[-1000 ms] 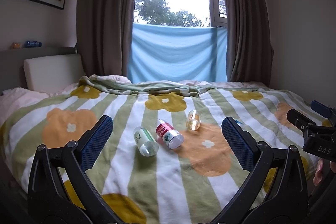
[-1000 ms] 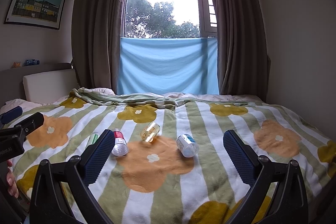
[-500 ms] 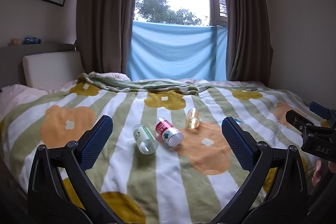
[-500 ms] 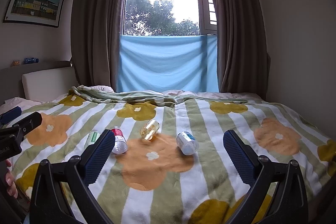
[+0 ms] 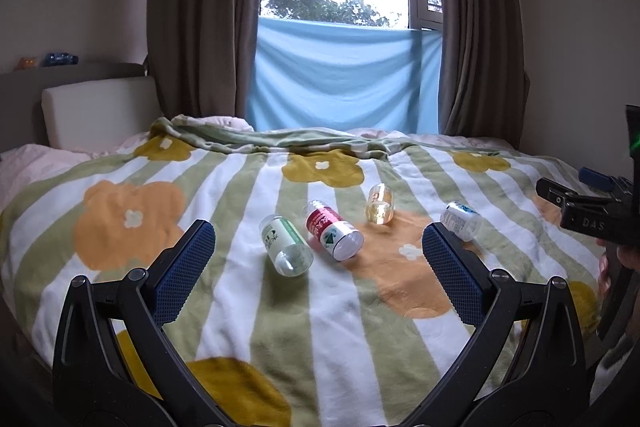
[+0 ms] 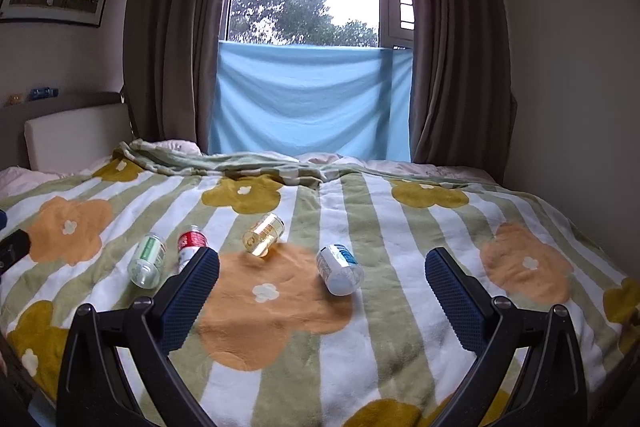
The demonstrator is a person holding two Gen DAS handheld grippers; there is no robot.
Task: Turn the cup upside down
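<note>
Several small cups lie on their sides on the flowered bedspread. A green-label cup (image 5: 286,245) (image 6: 147,261), a red-label cup (image 5: 334,235) (image 6: 191,242), a clear amber cup (image 5: 380,203) (image 6: 264,234) and a blue-label cup (image 5: 460,220) (image 6: 340,269) form a row. My left gripper (image 5: 318,277) is open and empty, short of the green and red cups. My right gripper (image 6: 322,301) is open and empty, just short of the blue-label cup. The right gripper's body shows at the right edge of the left wrist view (image 5: 592,215).
The bedspread (image 6: 400,307) covers the whole bed, with a folded ridge at the far side. A white headboard cushion (image 5: 100,111) stands at the left. Curtains and a blue cloth (image 6: 312,103) hang over the window behind the bed.
Both grippers have moved slightly forward and down toward the cups. The blue-label cup has come into view beside the left gripper's right finger. The cups have not moved.
</note>
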